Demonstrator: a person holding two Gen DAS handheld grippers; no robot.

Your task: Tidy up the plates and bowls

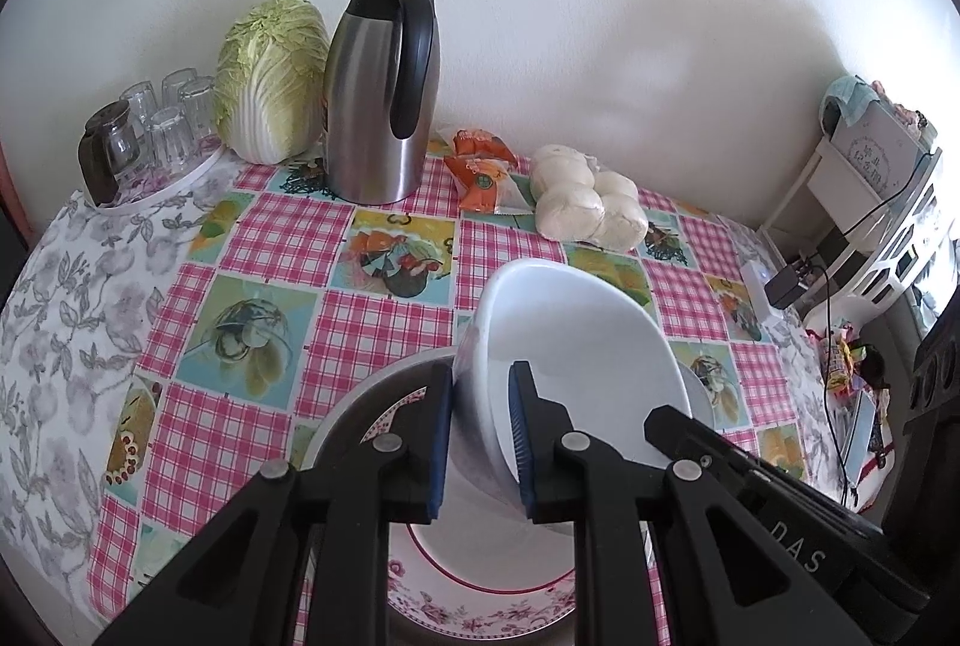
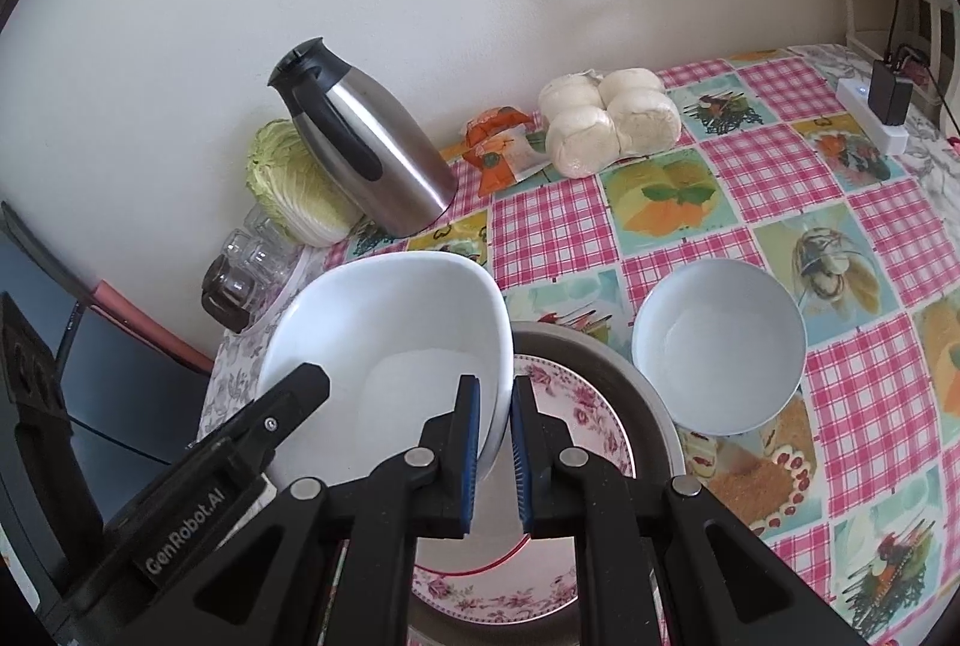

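Both tools clamped on rim of same white bowl: left tool (image 1: 480,442), right tool (image 2: 495,454). White bowl (image 2: 390,334) held tilted above flowered plate (image 2: 576,418) inside metal basin (image 2: 636,382). Second bowl (image 2: 720,346) alone on bench (image 2: 870,406), right of basin, not yet stacked.

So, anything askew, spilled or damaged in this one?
Nothing spilled or broken. The big white bowl hangs tilted over the floral plate, pinched at opposite rims by the left gripper and right gripper.
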